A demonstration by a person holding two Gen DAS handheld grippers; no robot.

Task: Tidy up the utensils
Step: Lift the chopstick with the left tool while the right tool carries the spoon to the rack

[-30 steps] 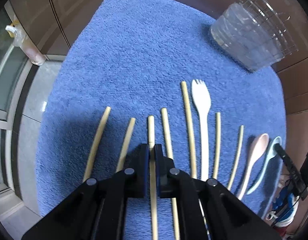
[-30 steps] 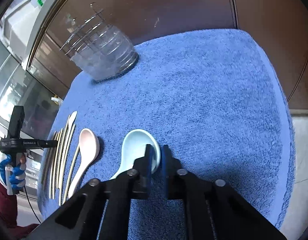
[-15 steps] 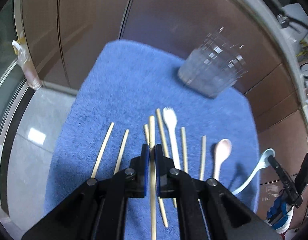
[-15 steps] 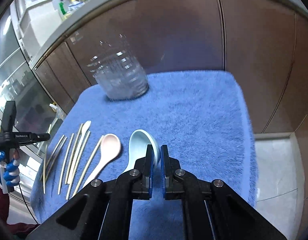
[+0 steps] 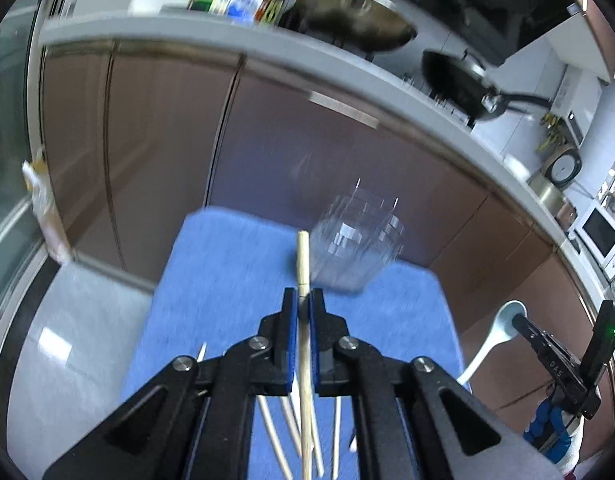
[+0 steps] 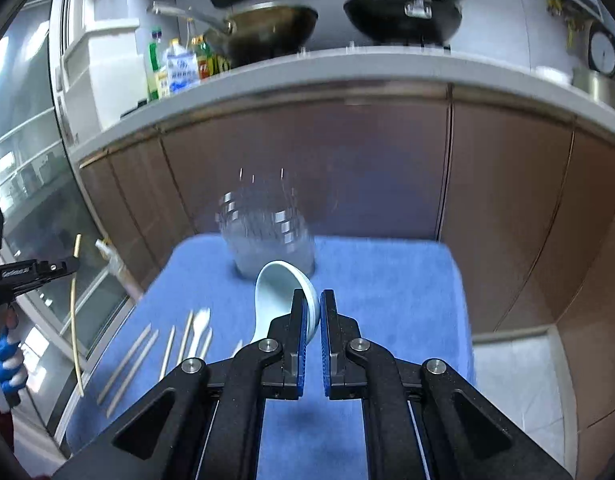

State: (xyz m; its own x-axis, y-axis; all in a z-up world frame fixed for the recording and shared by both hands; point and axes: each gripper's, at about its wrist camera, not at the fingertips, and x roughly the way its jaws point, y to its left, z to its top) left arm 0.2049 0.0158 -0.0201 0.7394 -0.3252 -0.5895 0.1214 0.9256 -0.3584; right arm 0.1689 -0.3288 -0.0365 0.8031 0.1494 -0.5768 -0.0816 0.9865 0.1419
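Observation:
My left gripper (image 5: 303,300) is shut on a pale wooden chopstick (image 5: 303,256), held well above the blue towel (image 5: 227,272) and pointing at the clear plastic holder (image 5: 355,248). My right gripper (image 6: 313,304) is shut on the rim of a light blue spoon (image 6: 279,292), lifted above the towel (image 6: 387,280) in front of the clear holder (image 6: 267,236). The left gripper (image 6: 73,266) with its chopstick (image 6: 73,320) shows at the left of the right wrist view. Several chopsticks (image 6: 131,360) and a white fork (image 6: 199,328) lie on the towel.
Brown cabinet fronts (image 6: 387,168) rise behind the towel, under a grey counter (image 6: 347,72) with pans and bottles. A pale tiled floor (image 5: 67,340) lies left of the towel. The right gripper and its spoon (image 5: 495,332) show at the right of the left wrist view.
Both grippers have lifted and tilted up with their utensils. The chopstick and the blue spoon have left the towel and now face the clear holder.

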